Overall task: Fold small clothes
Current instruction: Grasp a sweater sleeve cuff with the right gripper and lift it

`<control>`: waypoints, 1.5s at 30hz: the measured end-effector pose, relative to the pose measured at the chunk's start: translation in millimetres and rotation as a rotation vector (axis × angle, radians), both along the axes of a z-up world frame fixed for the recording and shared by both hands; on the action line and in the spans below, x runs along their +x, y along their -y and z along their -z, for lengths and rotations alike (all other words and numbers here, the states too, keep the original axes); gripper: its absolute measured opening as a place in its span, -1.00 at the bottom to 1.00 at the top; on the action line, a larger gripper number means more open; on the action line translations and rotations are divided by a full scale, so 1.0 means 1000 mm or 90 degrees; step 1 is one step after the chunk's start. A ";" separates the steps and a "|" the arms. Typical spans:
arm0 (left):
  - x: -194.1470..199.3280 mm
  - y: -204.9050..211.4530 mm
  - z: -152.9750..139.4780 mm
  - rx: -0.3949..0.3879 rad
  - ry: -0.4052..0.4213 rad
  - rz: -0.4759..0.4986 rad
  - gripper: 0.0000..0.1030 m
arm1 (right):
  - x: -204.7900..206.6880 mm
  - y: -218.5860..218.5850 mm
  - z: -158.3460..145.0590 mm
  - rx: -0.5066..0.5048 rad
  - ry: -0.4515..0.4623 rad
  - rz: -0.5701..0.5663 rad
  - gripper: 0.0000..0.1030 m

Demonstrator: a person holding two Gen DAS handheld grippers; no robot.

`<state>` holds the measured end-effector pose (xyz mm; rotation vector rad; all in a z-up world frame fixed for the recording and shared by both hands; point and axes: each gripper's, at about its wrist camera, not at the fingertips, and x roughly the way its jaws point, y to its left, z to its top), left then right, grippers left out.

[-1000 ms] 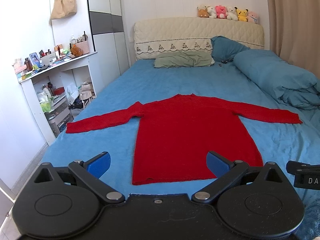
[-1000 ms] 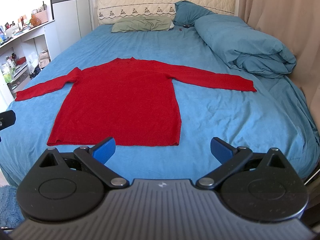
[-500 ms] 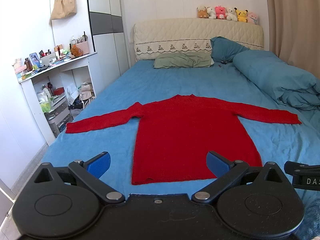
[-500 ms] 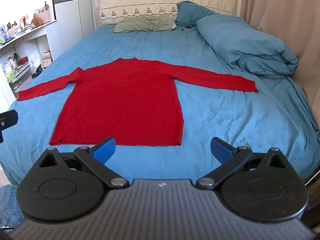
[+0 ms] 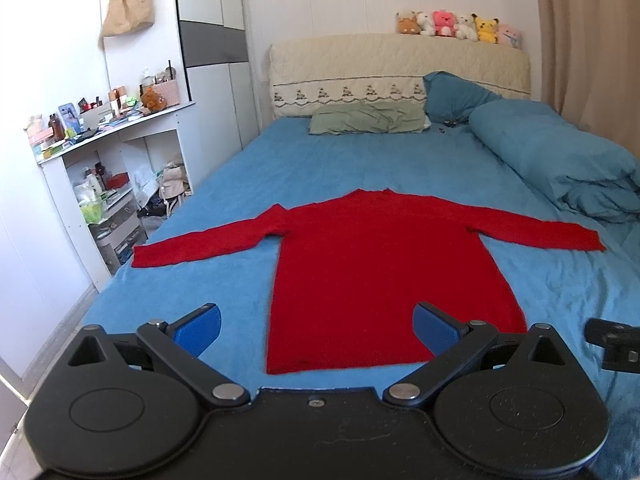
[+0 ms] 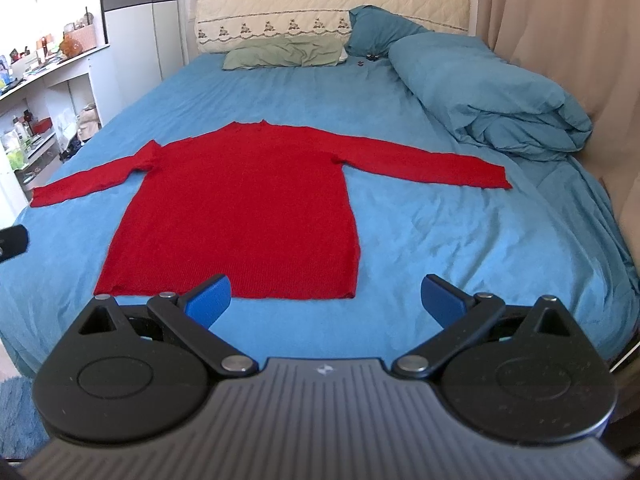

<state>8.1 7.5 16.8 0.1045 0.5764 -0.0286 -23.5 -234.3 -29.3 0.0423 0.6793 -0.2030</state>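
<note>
Left wrist view: left gripper (image 5: 317,329) spread wide and holding nothing, above the hem of a red sweater (image 5: 380,280) lying flat on the blue bed (image 5: 224,280), sleeves out. Right wrist view: right gripper (image 6: 327,298) likewise spread and unloaded, near the sweater's (image 6: 244,208) hem, not touching it

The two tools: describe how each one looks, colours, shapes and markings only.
The left tool has blue finger pads on black linkage arms, two round black discs and a plain flat black body with silver pivot screws. The right tool has the same blue pads and black discs, but its body is ribbed grey with a small white mark.
</note>
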 end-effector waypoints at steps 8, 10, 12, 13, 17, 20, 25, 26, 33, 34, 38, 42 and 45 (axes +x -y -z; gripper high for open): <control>0.084 0.010 -0.017 -0.003 0.020 0.003 1.00 | 0.072 0.056 -0.006 0.024 0.015 0.050 1.00; 0.118 0.020 -0.016 -0.008 0.019 0.017 1.00 | 0.098 0.075 -0.002 0.028 0.022 0.075 1.00; 0.150 0.032 -0.011 -0.010 0.013 0.032 1.00 | 0.127 0.095 0.003 0.037 0.022 0.106 1.00; 0.171 0.040 -0.007 -0.012 0.004 0.043 1.00 | 0.142 0.105 0.007 0.043 0.024 0.123 1.00; 0.237 0.063 0.013 -0.050 -0.050 0.086 1.00 | 0.194 0.149 0.025 0.073 0.023 0.195 1.00; 0.277 0.081 0.025 -0.067 -0.081 0.099 1.00 | 0.225 0.184 0.036 0.109 0.027 0.237 1.00; 0.335 0.116 0.031 -0.042 -0.126 0.104 1.00 | 0.265 0.245 0.047 0.165 0.043 0.285 1.00; 0.347 0.123 0.032 -0.041 -0.133 0.108 1.00 | 0.274 0.257 0.049 0.171 0.039 0.297 1.00; 0.428 0.176 0.063 -0.027 -0.159 0.136 1.00 | 0.322 0.344 0.098 0.228 0.049 0.404 1.00; 0.438 0.184 0.071 -0.026 -0.158 0.139 1.00 | 0.327 0.353 0.108 0.224 0.051 0.415 1.00; 0.475 0.216 0.114 -0.024 -0.156 0.134 1.00 | 0.348 0.387 0.156 0.202 0.050 0.465 1.00; 0.509 0.242 0.161 -0.029 -0.205 0.155 1.00 | 0.360 0.416 0.190 0.251 0.037 0.504 0.82; 0.527 0.251 0.191 -0.035 -0.268 0.159 1.00 | 0.367 0.428 0.204 0.237 0.028 0.521 0.62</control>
